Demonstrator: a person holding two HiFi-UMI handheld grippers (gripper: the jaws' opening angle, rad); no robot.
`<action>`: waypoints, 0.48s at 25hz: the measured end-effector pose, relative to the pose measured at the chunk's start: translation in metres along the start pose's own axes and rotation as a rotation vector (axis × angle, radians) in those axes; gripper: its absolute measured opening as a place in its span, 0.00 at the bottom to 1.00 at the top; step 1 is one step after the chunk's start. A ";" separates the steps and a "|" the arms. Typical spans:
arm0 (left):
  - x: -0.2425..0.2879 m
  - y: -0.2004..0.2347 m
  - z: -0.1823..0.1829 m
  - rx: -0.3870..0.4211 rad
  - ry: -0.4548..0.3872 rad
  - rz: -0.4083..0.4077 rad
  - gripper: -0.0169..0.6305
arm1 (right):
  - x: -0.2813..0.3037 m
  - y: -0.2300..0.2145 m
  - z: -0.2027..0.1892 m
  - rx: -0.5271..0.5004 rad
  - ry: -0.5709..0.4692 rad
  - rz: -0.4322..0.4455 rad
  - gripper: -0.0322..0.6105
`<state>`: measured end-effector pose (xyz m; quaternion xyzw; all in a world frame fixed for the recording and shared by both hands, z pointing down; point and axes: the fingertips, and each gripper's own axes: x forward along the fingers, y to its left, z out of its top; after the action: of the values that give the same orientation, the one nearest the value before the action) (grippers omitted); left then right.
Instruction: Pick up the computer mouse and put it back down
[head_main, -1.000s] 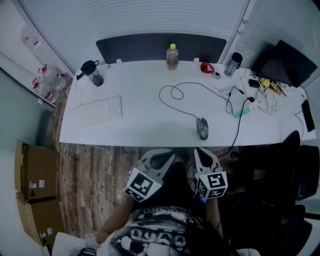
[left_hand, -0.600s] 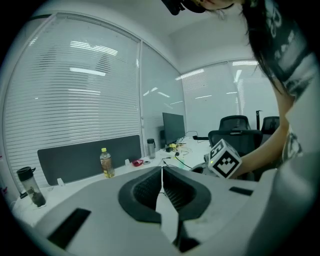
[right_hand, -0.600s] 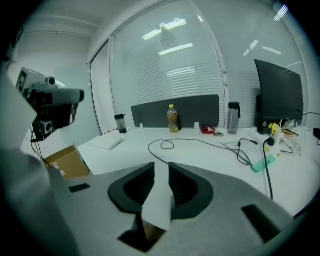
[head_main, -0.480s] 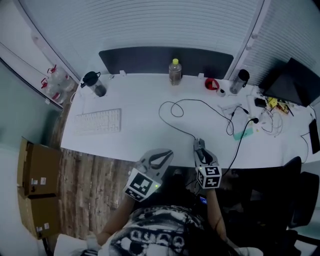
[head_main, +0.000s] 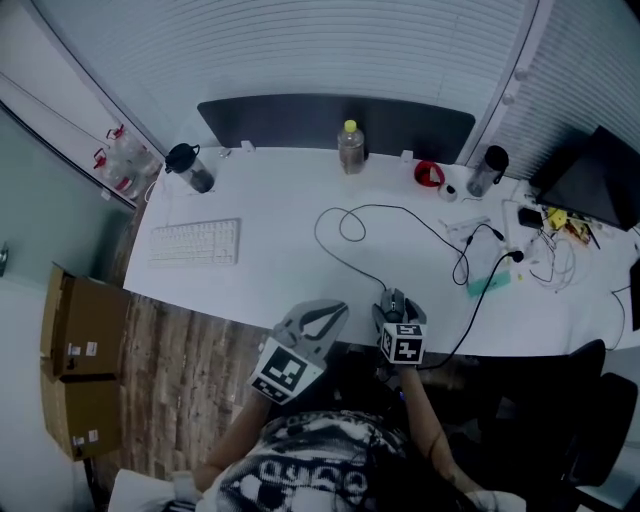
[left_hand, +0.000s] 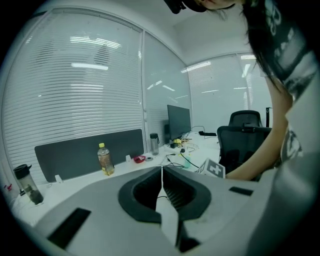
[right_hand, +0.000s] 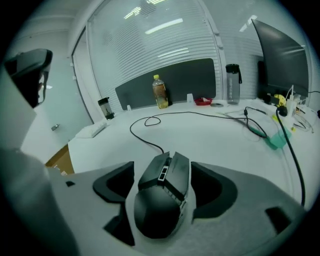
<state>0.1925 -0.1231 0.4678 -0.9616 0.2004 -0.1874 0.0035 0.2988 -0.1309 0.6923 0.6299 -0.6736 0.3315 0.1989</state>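
Note:
The dark computer mouse (right_hand: 162, 195) lies near the front edge of the white desk (head_main: 270, 270), its cable (head_main: 350, 225) looping back across the top. My right gripper (right_hand: 162, 170) straddles the mouse. Its jaws have just been opening and stand wide, with a gap on each side of the mouse, so the pads do not press it. In the head view the mouse (head_main: 394, 299) peeks out ahead of the right gripper (head_main: 396, 308). My left gripper (head_main: 335, 306) hovers left of it at the desk edge, shut with nothing held; its jaw tips meet in the left gripper view (left_hand: 161, 170).
A white keyboard (head_main: 195, 243) lies at the left. A drink bottle (head_main: 350, 147), dark flask (head_main: 188, 167) and tumbler (head_main: 488, 170) stand along the back. Tangled cables (head_main: 500, 245) and a monitor (head_main: 600, 180) fill the right end. Cardboard boxes (head_main: 75, 380) sit on the floor.
The right gripper has come forward and down from below the desk edge onto the mouse, and its jaws went from shut to wide open. The left gripper shifted a little and stays shut.

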 end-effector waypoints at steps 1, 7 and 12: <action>0.002 0.000 -0.001 -0.006 0.005 0.008 0.03 | 0.003 -0.002 -0.005 0.016 0.017 -0.009 0.59; 0.009 0.000 -0.011 -0.032 0.054 0.036 0.03 | 0.007 -0.006 -0.010 0.028 0.028 -0.052 0.54; 0.007 -0.001 -0.019 -0.048 0.086 0.052 0.03 | 0.007 -0.009 -0.008 0.020 0.026 -0.057 0.53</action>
<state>0.1922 -0.1235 0.4882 -0.9469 0.2299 -0.2237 -0.0232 0.3052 -0.1303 0.7042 0.6465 -0.6493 0.3407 0.2107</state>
